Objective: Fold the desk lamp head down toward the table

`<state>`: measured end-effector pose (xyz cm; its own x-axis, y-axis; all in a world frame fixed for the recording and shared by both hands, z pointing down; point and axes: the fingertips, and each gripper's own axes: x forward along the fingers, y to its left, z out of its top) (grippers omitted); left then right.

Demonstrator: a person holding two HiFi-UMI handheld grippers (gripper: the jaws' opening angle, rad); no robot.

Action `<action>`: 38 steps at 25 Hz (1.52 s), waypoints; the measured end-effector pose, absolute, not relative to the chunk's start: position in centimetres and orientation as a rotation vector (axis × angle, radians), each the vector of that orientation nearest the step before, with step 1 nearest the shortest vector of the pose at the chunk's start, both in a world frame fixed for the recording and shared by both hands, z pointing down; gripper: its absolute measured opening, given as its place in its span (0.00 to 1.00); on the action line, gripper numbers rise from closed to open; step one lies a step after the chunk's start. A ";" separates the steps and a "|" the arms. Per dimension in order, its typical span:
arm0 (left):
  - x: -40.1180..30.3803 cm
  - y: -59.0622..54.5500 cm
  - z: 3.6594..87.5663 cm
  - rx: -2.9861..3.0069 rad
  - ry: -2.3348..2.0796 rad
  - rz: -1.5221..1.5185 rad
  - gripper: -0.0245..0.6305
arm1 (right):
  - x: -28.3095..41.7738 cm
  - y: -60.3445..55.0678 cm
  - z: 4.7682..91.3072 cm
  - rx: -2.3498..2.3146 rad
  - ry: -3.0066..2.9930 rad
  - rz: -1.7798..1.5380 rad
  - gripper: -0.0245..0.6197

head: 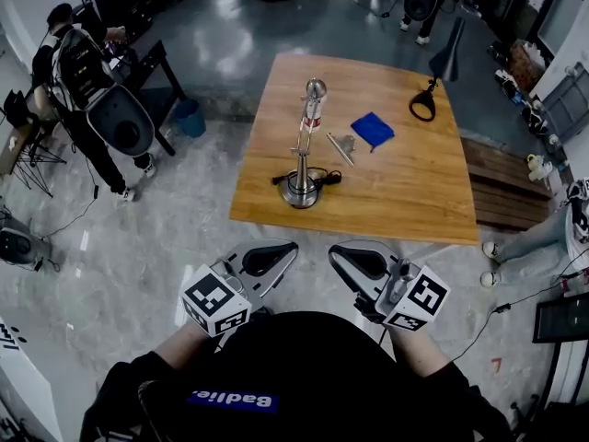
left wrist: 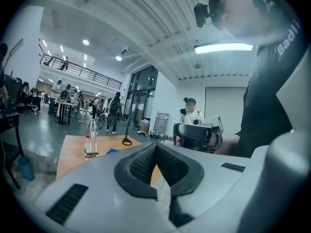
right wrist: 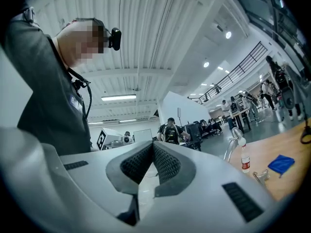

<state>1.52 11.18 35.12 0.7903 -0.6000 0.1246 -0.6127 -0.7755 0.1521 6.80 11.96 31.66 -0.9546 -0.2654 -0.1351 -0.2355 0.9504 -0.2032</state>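
Metal desk lamp [head: 305, 155], upright mid-frame on the wooden tabletop [head: 405, 201], probably light but stiff-jointed over its weighted base [head: 302, 190], best gripped at the head [head: 315, 88]; left tool [head: 281, 254] and right tool [head: 345, 260] both closed, empty, low in frame, well apart from it.

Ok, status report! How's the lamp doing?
Left gripper and right gripper shut, empty, short of the table. Lamp upright, untouched. Bottle stands close by it.
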 end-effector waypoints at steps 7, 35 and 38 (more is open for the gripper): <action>1.9 6.6 37.4 2.609 -1.073 0.116 0.05 | 10.2 10.1 32.9 -0.320 2.925 -0.314 0.05; -5.9 -20.9 40.9 2.664 -0.717 0.195 0.05 | -3.4 -8.7 34.5 -0.493 3.013 -0.373 0.05; -5.1 -23.1 41.7 2.638 -0.713 0.225 0.07 | -2.8 -10.1 34.8 -0.454 3.021 -0.388 0.05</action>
